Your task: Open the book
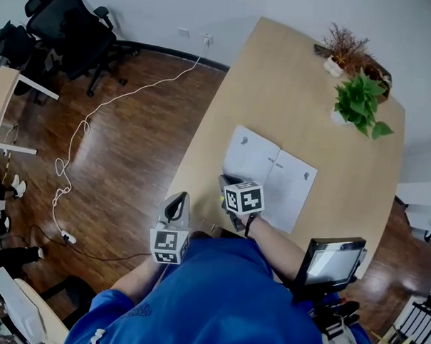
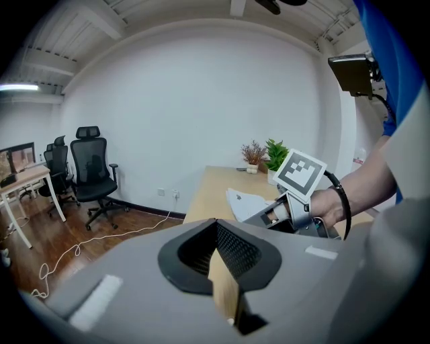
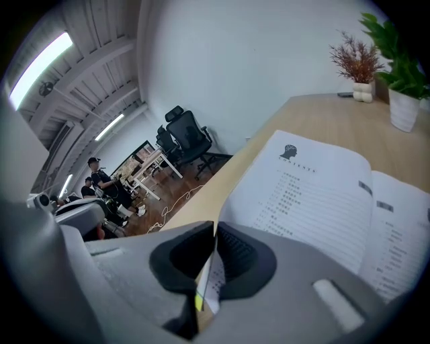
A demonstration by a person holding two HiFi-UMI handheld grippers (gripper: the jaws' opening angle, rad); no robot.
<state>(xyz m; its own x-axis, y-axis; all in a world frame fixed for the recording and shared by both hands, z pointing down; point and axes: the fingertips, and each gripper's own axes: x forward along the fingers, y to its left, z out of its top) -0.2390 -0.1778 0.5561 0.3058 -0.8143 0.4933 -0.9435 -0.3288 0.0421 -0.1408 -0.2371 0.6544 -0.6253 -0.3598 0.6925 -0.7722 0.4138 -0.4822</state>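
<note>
The book (image 1: 269, 178) lies open on the wooden table (image 1: 276, 85), two white printed pages up; the right gripper view shows a contents page (image 3: 336, 195). My right gripper (image 1: 226, 182) rests at the book's near left corner. Its jaws (image 3: 215, 228) are almost together, with a thin strip of printed page in the slit between them. My left gripper (image 1: 178, 199) hangs beside the table's left edge, apart from the book, jaws together (image 2: 217, 225) and empty. In the left gripper view the right gripper (image 2: 282, 213) lies against the book (image 2: 245, 201).
A green potted plant (image 1: 360, 103) and a dried plant (image 1: 343, 48) stand at the table's far end. A white cable (image 1: 82, 126) trails over the wood floor on the left, near black office chairs (image 1: 72, 29). A small screen (image 1: 333, 262) hangs by my right arm.
</note>
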